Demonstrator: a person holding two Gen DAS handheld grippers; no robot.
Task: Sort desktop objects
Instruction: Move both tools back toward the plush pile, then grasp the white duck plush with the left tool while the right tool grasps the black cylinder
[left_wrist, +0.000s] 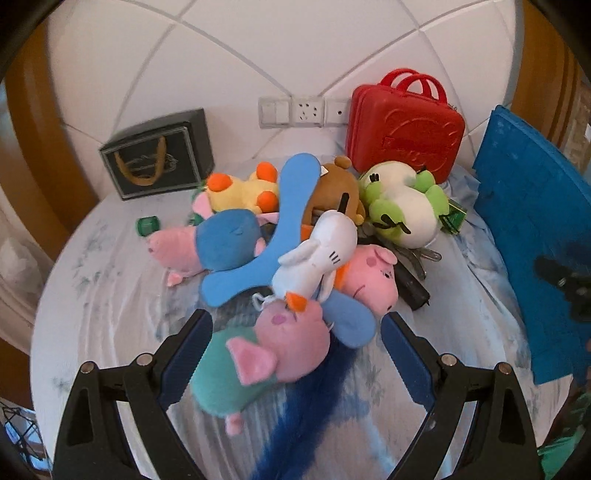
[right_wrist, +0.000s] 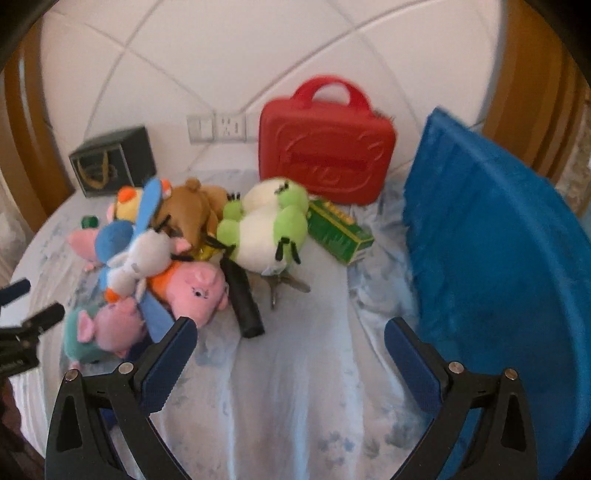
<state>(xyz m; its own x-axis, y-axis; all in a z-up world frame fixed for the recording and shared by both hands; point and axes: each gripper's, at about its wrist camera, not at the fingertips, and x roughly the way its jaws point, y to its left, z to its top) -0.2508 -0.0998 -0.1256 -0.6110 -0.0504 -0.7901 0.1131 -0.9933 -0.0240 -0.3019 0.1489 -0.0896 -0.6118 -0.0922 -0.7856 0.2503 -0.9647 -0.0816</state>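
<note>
Left gripper (left_wrist: 295, 332): jaws spread wide around the teal-bodied pig plush (left_wrist: 258, 362) at the near edge of the toy pile (left_wrist: 295, 229). Close on the head only, clear of the blue fur (left_wrist: 314, 406). Right gripper (right_wrist: 291, 339): spread, empty, beside the blue bin (right_wrist: 498, 258).

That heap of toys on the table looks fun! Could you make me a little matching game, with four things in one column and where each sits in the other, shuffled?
Things:
1. red case
2. dark box with a gold handle
3. green carton
4. teal-bodied pig toy

Places:
A. between the open left tongs
B. far left, by the wall
C. upright at the back, behind the green-and-white plush
D. lying flat, right of the green-and-white plush

Pairs: 1-C, 2-B, 3-D, 4-A
</note>
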